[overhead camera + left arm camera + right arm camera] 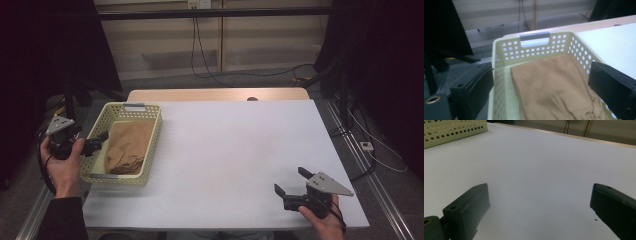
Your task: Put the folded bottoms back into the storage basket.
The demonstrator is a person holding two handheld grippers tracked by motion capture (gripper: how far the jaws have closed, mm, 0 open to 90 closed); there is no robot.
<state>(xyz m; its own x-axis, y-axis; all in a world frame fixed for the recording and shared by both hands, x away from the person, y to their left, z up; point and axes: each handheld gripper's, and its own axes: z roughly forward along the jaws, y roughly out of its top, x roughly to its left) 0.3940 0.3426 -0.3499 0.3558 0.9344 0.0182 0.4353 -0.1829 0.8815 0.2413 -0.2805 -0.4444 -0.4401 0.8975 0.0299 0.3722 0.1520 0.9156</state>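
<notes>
White table (240, 150), cloth (554, 85) between fingers (474, 87)

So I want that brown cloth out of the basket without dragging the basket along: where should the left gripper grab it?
Likely the bunched, wrinkled near end of the brown cloth, coming from above. It lies flat inside the basket, whose walls block any side approach; the gathered folds give the open left gripper something to pinch.

High view overlooks; gripper views share basket (150, 145).
</notes>
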